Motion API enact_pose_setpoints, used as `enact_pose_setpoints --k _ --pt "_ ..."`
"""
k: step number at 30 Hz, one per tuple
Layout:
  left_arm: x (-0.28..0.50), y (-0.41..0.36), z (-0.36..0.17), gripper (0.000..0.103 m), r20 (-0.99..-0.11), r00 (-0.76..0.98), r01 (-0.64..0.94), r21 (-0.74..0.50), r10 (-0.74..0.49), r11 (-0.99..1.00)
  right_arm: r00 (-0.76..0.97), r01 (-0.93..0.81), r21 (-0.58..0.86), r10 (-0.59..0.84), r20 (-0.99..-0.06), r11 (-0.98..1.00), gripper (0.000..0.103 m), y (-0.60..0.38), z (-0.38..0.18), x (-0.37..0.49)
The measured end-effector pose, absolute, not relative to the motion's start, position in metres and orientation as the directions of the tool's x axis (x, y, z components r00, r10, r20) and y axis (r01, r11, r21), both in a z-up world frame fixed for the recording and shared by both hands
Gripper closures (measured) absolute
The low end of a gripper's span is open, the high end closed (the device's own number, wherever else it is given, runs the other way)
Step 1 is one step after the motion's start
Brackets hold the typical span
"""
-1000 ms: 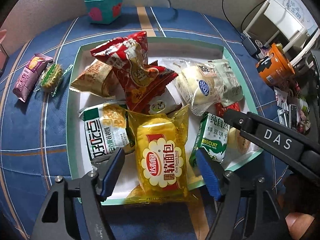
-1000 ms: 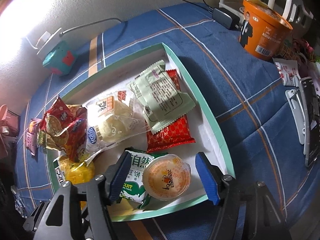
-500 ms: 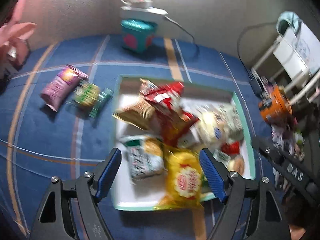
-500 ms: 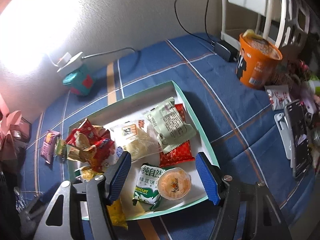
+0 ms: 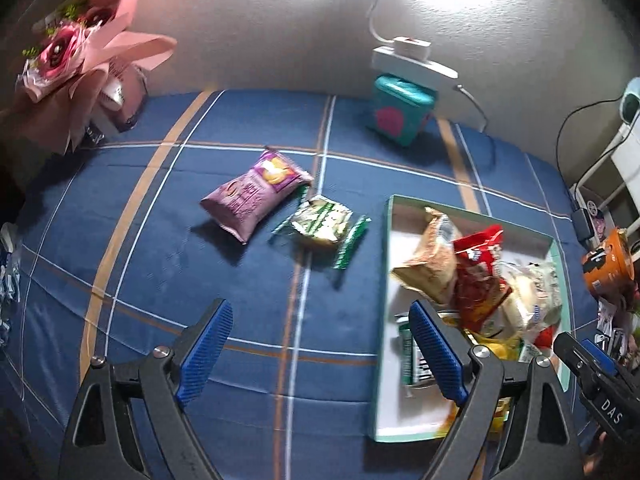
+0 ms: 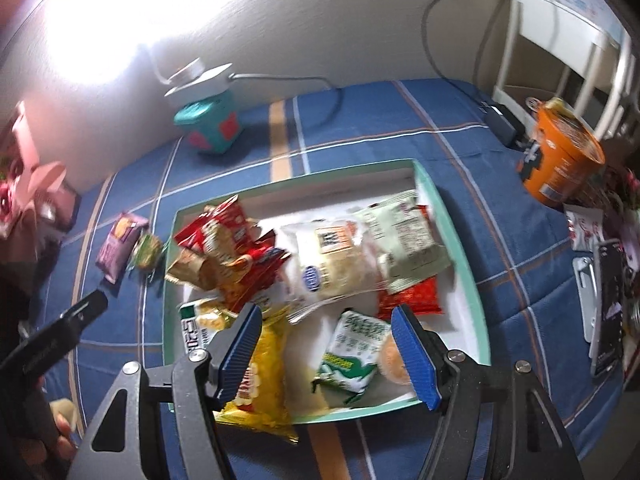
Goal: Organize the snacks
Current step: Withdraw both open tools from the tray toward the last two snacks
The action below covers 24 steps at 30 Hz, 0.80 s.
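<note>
A blue plaid cloth [image 5: 168, 264] with orange and white stripes covered the surface against a pale wall, and a shallow mint-green cardboard tray [image 6: 460, 240] sat toward its right side, heaped with packets. Outside the tray, toward the cloth's middle, lay a purple foil snack pouch [image 5: 256, 196] and, just beside it on the tray side, a small green-and-white wrapped biscuit [image 5: 322, 222]. The left gripper [image 5: 320, 354] hung over bare cloth by the tray's left rim, its jaws having just been opening; they stood wide with nothing between them. The two loose packets lay ahead of it, toward the wall, the pouch's long axis running diagonally across the line of the fingers, so the left hand looked the nearer for gathering them. The right gripper [image 6: 332, 354] hovered above the tray's near edge, jaws moderately spread and empty, with a yellow bread packet [image 6: 260, 380] and a green biscuit pack [image 6: 354, 354] below it
</note>
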<state>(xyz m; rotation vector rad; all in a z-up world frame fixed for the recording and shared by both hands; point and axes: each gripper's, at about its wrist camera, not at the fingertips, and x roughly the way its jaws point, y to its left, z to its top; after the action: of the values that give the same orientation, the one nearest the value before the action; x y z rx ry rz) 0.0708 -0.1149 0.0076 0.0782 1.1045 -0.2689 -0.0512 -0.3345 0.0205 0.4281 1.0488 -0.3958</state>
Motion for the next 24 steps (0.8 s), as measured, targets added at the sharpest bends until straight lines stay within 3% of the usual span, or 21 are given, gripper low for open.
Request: enact_pose_setpoints --k 8,12,17,24 --pt "0.074 -0.109 0.000 0.008 -0.899 0.411 0.247 -0.052 -0.153 0.968 0.424 0.467 0.141 -0.082 -0.902 0.873 0.031 -0.318 0.007 -0.040" --pt "0.075 -0.109 -0.002 0.006 -0.902 0.402 0.250 -0.056 -0.157 0.967 0.426 0.460 0.138 -0.081 -0.901 0.877 0.009 -0.316 0.004 -0.037" --pt "0.074 -0.109 -0.004 0.001 -0.901 0.407 0.251 -0.050 -0.153 0.967 0.434 0.455 0.143 -0.079 -0.897 0.879 0.000 -0.315 0.003 -0.035" --pt "0.075 -0.108 -0.003 0.001 -0.899 0.419 0.239 -0.027 -0.128 0.971 0.447 0.452 0.150 -0.078 -0.891 0.879 0.000 -0.315 0.003 -0.034"
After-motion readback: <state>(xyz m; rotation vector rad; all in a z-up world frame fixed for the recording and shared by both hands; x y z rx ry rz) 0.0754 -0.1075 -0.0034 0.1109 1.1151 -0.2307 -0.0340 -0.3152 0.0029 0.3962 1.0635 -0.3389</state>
